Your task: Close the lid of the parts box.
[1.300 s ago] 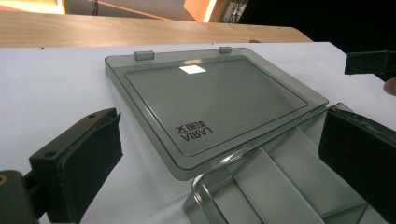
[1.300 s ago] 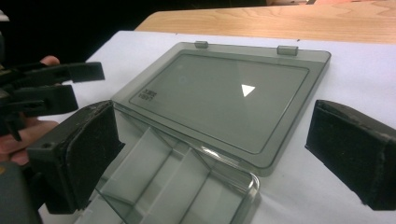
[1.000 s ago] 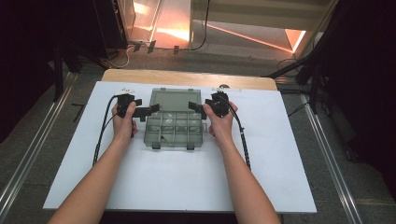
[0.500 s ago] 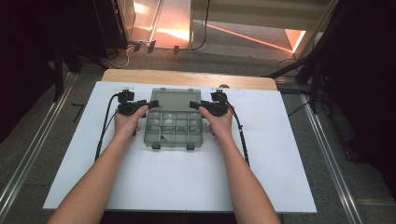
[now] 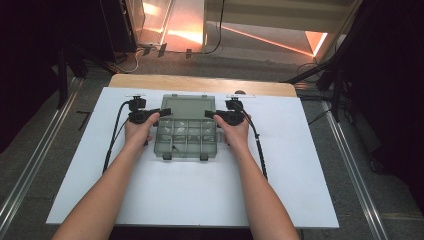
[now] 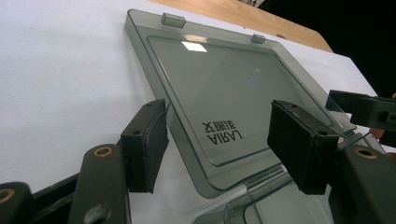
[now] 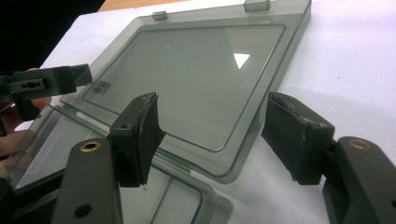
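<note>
- Now, high view: the compartment box (image 5: 186,136) lies open in the middle of the white surface (image 5: 310,165), its lid (image 5: 187,106) folded flat beyond the tray. The left tongs (image 5: 159,113) sit at the box's left edge and the right tongs (image 5: 207,114) at its right edge, both about where lid meets tray. My read: both hands are getting set to take the lid and swing it shut.
- Still high view: the tray is split into a grid of small cells. Most look empty; a small dark speck shows in a near cell, too small to name.
- Left gripper view: the left tongs (image 6: 215,144) have just been closing, yet stand apart, pads to either side of the lid's near corner (image 6: 205,140) and not pressing it. Printed lettering shows on the lid; two latch tabs sit on its far rim.
- Right gripper view: the right tongs (image 7: 210,140) have likewise been closing and are still apart, straddling the lid's other near corner (image 7: 219,154) without contact. The other tongs show beyond the lid.
- Next, I'd say: pinch the lid's side edges evenly, lift together about the hinge, and keep the tray from sliding.
</note>
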Tool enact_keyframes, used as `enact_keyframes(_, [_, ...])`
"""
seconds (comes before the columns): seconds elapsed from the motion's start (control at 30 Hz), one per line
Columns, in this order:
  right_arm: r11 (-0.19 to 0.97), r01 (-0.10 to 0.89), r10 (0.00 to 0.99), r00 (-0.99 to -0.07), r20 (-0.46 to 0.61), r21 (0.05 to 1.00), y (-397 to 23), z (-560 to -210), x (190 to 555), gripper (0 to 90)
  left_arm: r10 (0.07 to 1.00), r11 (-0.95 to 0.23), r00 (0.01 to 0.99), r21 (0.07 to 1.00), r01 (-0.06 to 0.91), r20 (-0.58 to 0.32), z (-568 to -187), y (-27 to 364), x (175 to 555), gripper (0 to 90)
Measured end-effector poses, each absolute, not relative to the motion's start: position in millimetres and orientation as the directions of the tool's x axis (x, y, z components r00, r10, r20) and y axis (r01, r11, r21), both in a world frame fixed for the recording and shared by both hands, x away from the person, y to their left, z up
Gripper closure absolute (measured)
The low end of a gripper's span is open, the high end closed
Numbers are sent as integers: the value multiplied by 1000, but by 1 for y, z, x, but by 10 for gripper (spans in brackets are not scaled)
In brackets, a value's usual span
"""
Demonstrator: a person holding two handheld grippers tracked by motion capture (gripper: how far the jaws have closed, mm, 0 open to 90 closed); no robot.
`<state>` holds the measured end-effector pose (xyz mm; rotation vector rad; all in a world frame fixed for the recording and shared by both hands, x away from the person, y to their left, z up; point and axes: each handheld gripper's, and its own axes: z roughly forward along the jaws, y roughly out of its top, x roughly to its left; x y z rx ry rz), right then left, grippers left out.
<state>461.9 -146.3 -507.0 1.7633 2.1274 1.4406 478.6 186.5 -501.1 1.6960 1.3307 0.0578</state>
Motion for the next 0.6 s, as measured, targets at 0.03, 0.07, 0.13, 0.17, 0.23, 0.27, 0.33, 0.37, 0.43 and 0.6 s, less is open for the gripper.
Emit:
enact_keyframes(0.03, [-72,761,783,-357,510,644,-146,-507,462,375,777,39,405,679,733,-482,-501,186,479,366])
enact_keyframes(0.07, [-78,762,779,-355,517,642,-147,-508,463,376,779,39,403,678,734,-480,-501,185,479,366])
enact_keyframes(0.13, [-88,765,778,-347,524,638,-146,-509,463,375,781,40,397,673,738,-482,-502,185,480,365])
enact_keyframes(0.17, [-91,767,776,-345,528,636,-147,-510,464,376,780,49,390,669,742,-489,-503,184,480,365])
enact_keyframes(0.23, [-96,775,775,-336,535,625,-146,-512,465,376,786,44,384,663,748,-485,-504,184,480,365])
enact_keyframes(0.27, [-94,777,774,-335,537,622,-146,-513,465,375,789,44,379,660,750,-484,-505,183,480,365])
enact_keyframes(0.33, [-88,781,779,-333,531,618,-145,-515,466,372,796,35,377,658,753,-473,-507,182,481,363])
enact_keyframes(0.37, [-86,784,781,-330,531,614,-145,-516,466,371,797,34,376,658,753,-472,-507,182,480,362])
enact_keyframes(0.43, [-90,789,779,-324,536,607,-144,-517,466,368,805,28,374,660,751,-460,-506,180,480,361])
enact_keyframes(0.6, [-105,798,784,-302,543,594,-142,-517,466,381,798,41,368,652,757,-478,-506,179,480,353])
